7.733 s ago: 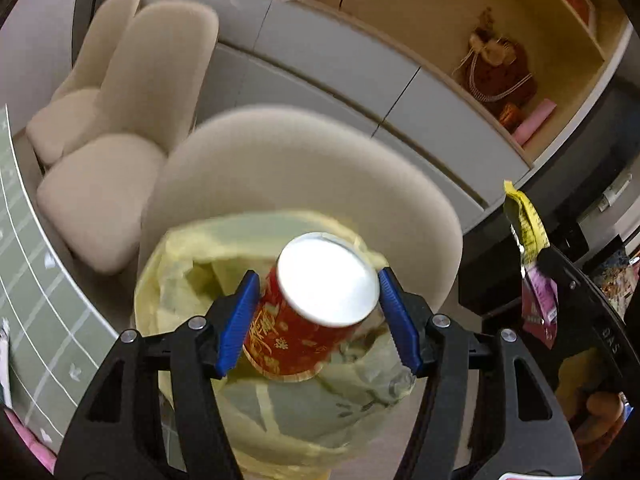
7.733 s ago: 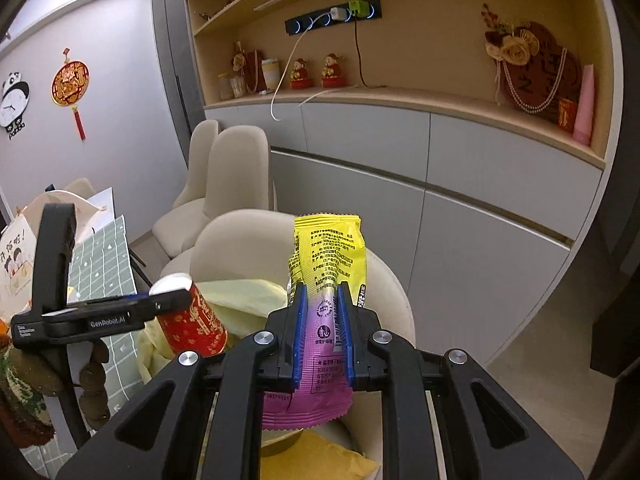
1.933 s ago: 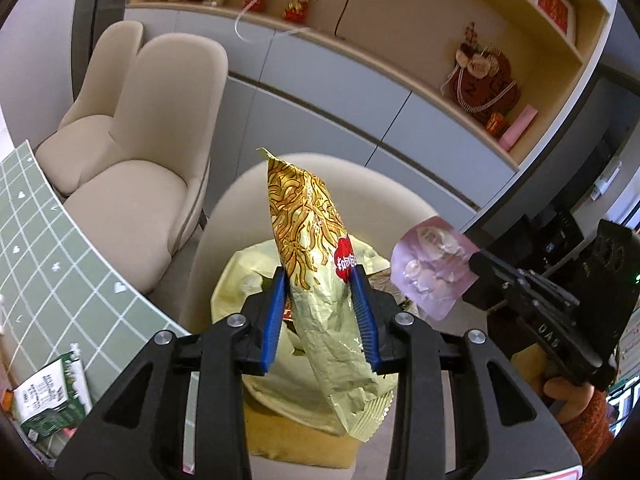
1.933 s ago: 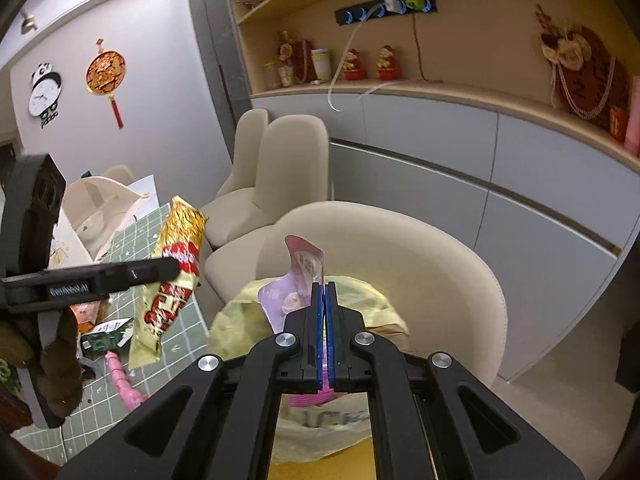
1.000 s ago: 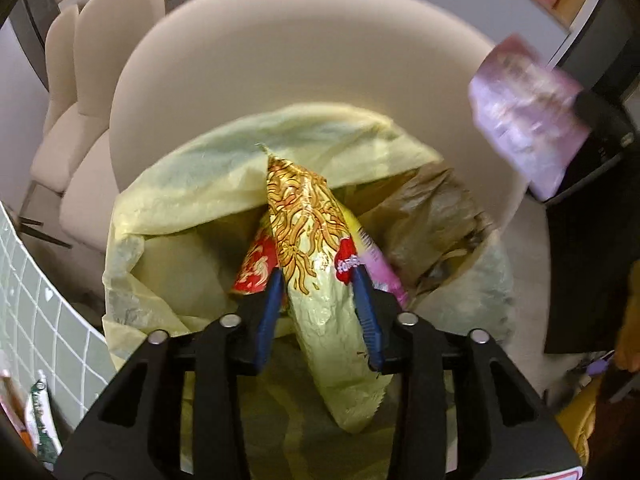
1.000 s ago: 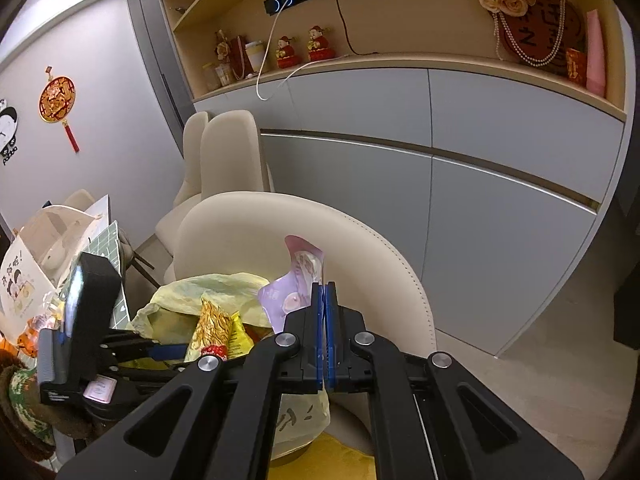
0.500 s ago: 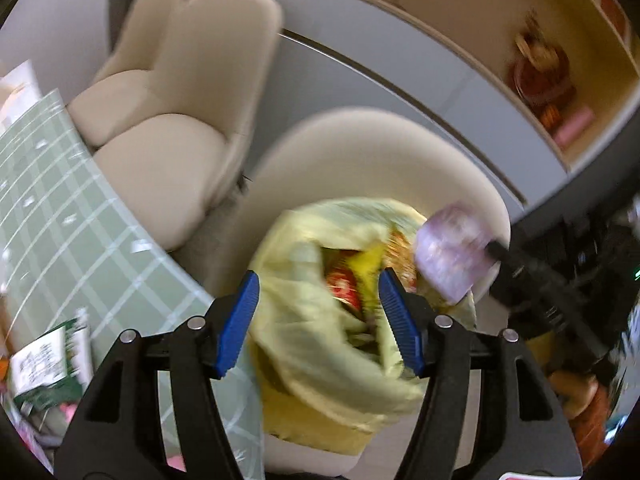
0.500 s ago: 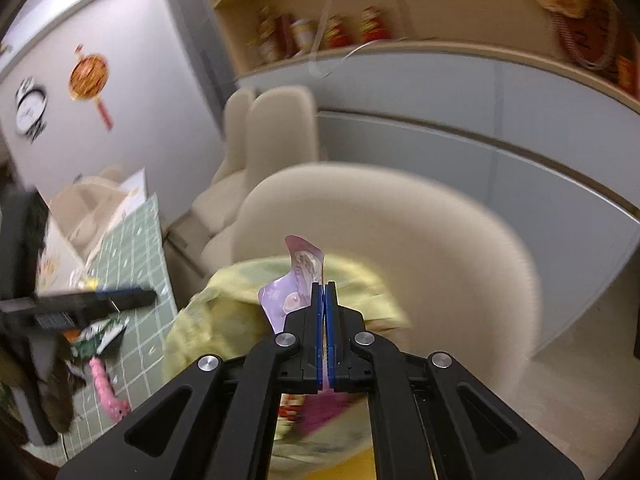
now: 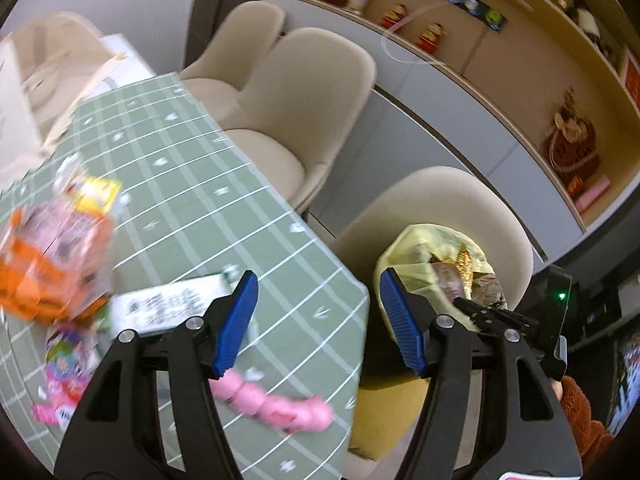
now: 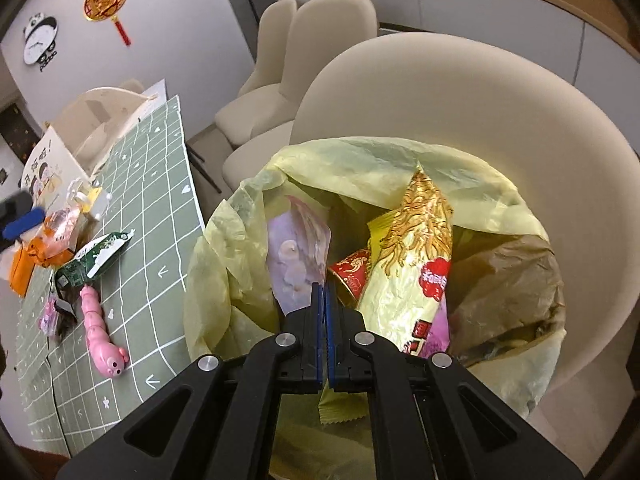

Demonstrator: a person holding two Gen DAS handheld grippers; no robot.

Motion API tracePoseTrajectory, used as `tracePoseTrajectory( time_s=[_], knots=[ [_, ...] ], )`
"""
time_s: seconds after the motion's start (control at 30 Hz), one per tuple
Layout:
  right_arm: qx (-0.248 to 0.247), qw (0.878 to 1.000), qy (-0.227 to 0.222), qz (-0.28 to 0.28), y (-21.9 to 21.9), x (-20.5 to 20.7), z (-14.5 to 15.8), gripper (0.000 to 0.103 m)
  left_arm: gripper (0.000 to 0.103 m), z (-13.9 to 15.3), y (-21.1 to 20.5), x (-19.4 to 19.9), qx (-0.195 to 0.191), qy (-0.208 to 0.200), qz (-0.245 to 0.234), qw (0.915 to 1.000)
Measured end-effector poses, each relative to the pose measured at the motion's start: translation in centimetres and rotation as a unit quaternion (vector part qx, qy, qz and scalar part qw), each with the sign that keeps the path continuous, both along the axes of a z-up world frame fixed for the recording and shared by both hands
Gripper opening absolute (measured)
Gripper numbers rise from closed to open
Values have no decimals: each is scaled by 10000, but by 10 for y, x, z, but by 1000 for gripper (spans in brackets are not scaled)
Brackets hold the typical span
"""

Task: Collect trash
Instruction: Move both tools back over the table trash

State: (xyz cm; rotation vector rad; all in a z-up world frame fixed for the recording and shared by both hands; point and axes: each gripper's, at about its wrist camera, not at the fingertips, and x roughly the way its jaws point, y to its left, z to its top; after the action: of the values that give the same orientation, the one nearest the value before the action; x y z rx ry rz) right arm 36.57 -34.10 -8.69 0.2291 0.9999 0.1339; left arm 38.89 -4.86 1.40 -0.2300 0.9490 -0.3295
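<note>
Trash bag (image 10: 240,248) sits on the round-backed chair (image 10: 460,128), right of the table (image 10: 160,240). Inside it, the noodle packet (image 10: 416,256) stands right of the pouch (image 10: 296,256), a cup (image 10: 352,276) between them. On the table, the worm toy (image 10: 100,332) lies before a wrapper (image 10: 96,260).

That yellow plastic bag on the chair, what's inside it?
Inside the yellow plastic bag: a gold noodle packet, a red can, crumpled brown paper, and a lilac wrapper pinched by the right gripper. Anything deeper is covered.
</note>
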Motion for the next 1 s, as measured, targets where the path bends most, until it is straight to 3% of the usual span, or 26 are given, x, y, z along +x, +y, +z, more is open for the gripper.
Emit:
tracePoseTrajectory(
  time_s=[0.17, 0.2, 0.23, 0.3, 0.57, 0.77, 0.9, 1.0],
  knots=[
    [-167, 9990, -28, -408, -5, -10, 11, 7, 65, 6, 53, -22, -139, -136, 312, 9993],
    [-171, 9986, -88, -489, -5, -15, 17, 15, 65, 9, 62, -27, -113, -212, 352, 9991],
    [-155, 9983, -144, -535, -5, -19, 21, 31, 65, 11, 74, -34, -48, -321, 414, 9986],
    [-106, 9975, -305, -631, -3, -30, 32, 43, 65, 15, 95, -45, 16, -465, 510, 9976],
    [-171, 9949, -756, -641, 48, -67, 75, 43, 65, 15, 199, -78, 159, -550, 1175, 9914],
    [-152, 9946, -925, -450, 119, -88, 92, 43, 65, 7, 269, -94, 197, -571, 1537, 9863],
    [-74, 9938, -1079, -254, 160, -100, 101, 43, 65, -1, 294, -96, 144, -472, 1469, 9879],
    [-110, 9934, -1134, -96, 192, -105, 106, 43, 65, -4, 298, -88, 42, -495, 1136, 9923]
  ],
)
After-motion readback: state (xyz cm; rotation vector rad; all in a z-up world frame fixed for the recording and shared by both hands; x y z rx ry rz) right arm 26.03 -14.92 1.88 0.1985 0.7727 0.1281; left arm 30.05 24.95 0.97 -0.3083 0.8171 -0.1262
